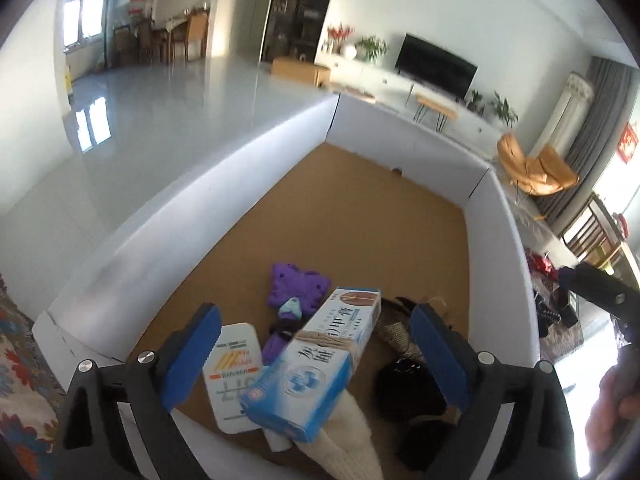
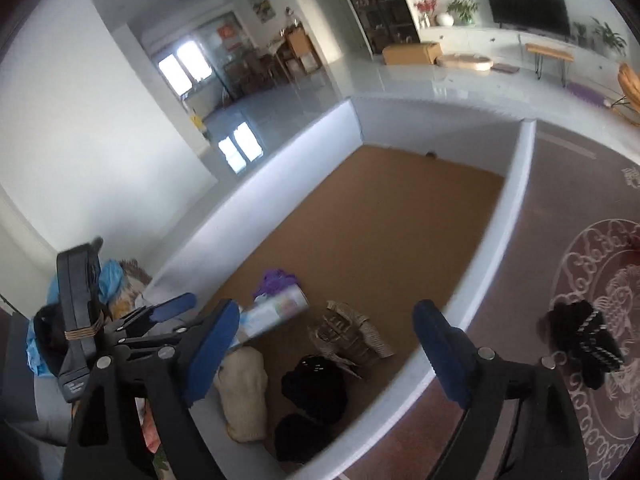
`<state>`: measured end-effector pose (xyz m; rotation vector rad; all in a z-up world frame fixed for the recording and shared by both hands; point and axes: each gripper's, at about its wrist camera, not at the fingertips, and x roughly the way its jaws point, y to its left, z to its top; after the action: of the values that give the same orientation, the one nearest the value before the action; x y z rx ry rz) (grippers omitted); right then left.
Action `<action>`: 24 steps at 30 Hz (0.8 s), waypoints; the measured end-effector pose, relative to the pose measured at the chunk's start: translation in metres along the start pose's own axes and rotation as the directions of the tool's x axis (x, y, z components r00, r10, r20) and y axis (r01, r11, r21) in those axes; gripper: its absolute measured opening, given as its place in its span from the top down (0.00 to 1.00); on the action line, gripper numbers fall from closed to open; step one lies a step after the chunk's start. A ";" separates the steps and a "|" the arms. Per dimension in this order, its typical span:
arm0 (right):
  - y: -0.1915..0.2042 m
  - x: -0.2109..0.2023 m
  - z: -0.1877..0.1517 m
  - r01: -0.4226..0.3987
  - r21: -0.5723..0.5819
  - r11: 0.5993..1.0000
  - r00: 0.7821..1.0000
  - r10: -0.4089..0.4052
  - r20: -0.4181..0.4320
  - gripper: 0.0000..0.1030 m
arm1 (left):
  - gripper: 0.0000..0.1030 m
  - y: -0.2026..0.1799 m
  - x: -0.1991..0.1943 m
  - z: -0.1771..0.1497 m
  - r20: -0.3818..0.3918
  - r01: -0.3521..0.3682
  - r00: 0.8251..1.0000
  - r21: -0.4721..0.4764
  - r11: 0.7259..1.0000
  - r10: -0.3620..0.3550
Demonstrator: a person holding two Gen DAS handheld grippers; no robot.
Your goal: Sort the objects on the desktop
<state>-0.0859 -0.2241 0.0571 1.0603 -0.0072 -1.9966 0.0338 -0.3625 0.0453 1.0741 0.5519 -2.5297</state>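
Left wrist: twine-bound blue box point(image 1: 320, 364)

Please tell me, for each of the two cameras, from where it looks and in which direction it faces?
Left wrist: sits on the left gripper, looking down along its open blue fingers into the white-walled tray at the blue box; a hand shows at the right edge.
Right wrist: sits on the right gripper, above the tray's near right corner, fingers open; the left gripper shows at left.
Shared: the tray, the blue box, the purple item, the television.
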 end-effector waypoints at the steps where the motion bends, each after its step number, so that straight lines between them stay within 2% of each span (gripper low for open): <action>1: -0.010 -0.012 -0.003 0.019 0.000 1.000 0.999 -0.019 0.033 0.07 | 0.06 -0.007 0.000 -0.004 0.004 0.016 1.000 -0.003 1.000 -0.016; 4: -0.051 -0.054 -0.027 0.131 -0.004 0.991 0.984 -0.129 0.120 0.00 | 0.06 -0.030 -0.011 -0.014 0.038 0.066 0.997 0.016 0.998 -0.066; 7: -0.100 -0.079 -0.058 0.267 0.002 0.964 0.955 -0.265 0.132 0.00 | 0.06 -0.073 -0.032 -0.030 0.064 0.136 0.988 0.100 0.986 -0.143; 9: -0.145 -0.090 -0.089 0.386 0.020 0.922 0.919 -0.386 0.080 0.00 | 0.06 -0.117 -0.050 -0.048 0.047 0.218 0.972 0.192 0.957 -0.231; 10: -0.173 -0.097 -0.109 0.450 0.033 0.892 0.892 -0.451 0.034 0.00 | 0.06 -0.132 -0.057 -0.051 0.040 0.242 0.966 0.226 0.944 -0.257; 13: -0.233 -0.126 -0.153 0.564 0.100 0.820 0.825 -0.564 -0.031 0.00 | 0.06 -0.198 -0.074 -0.079 0.005 0.319 0.939 0.368 0.874 -0.344; 15: -0.261 -0.151 -0.174 0.602 0.158 0.783 0.796 -0.604 -0.040 0.00 | 0.02 -0.236 -0.069 -0.098 -0.048 0.350 0.930 0.422 0.836 -0.365; 17: -0.284 -0.172 -0.192 0.631 0.226 0.742 0.768 -0.638 -0.053 0.00 | 0.02 -0.270 -0.049 -0.118 -0.106 0.359 0.931 0.450 0.818 -0.350; 20: -0.313 -0.195 -0.213 0.660 0.303 0.687 0.736 -0.672 -0.078 0.00 | 0.02 -0.302 -0.012 -0.144 -0.171 0.336 0.942 0.448 0.829 -0.289; 22: -0.326 -0.206 -0.220 0.639 0.364 0.678 0.745 -0.664 -0.071 0.00 | 0.02 -0.319 0.014 -0.156 -0.192 0.312 0.949 0.433 0.846 -0.251; 24: -0.329 -0.216 -0.223 0.635 0.392 0.665 0.737 -0.674 -0.049 0.00 | 0.02 -0.332 0.035 -0.167 -0.200 0.277 0.957 0.424 0.862 -0.210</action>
<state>-0.0974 0.2127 -0.0603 1.3385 -0.0854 -2.8002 -0.0363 -0.0005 -0.0153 1.4394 0.1367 -2.9054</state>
